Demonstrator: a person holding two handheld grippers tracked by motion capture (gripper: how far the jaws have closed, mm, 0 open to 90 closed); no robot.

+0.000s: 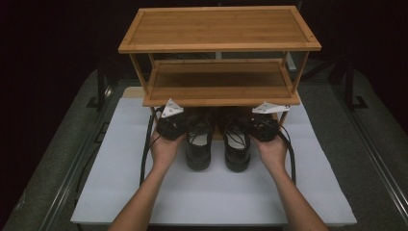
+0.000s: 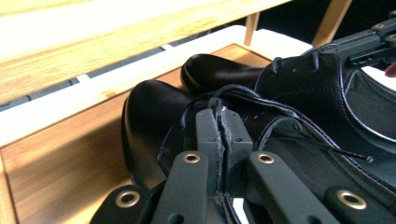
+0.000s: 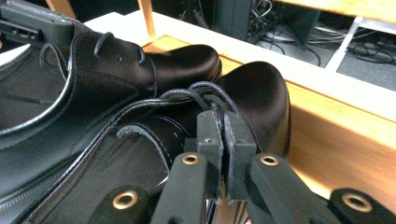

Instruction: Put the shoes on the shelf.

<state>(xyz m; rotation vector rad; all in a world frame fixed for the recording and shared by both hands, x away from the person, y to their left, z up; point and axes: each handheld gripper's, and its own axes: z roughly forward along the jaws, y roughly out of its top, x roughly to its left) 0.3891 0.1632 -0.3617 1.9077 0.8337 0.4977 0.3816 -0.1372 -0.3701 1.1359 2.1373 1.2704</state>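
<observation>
A bamboo shoe rack [image 1: 219, 29] with three shelves stands at the far end of a white table mat [image 1: 211, 192]. Its top shelf and middle shelf [image 1: 219, 79] carry nothing, while the bottom shelf [image 2: 60, 163], low against the mat, takes the toes of two black leather lace-up shoes. The heels of both shoes still lie out on the mat toward the person. There are two shoes, two grippers, two hands and one rack. The left shoe [image 1: 198, 144] and the right shoe [image 1: 237, 144] sit side by side, almost touching, toes pointing under the rack. The left gripper [image 2: 223, 135] has its jaws pinched together on the upper edge of the left shoe near the laces, a thin strip of leather caught between the pads. The right gripper [image 3: 219, 135] is likewise clamped narrow on the edge of the right shoe by its lacing. In the high view the middle shelf's front rail hides the toes and the gripper tips, so how far the shoes reach in cannot be told from there. The gripper views cut off the heels. Behind the rack the room is dark, and only a tangle of cables [image 3: 280, 23] can be made out.
</observation>
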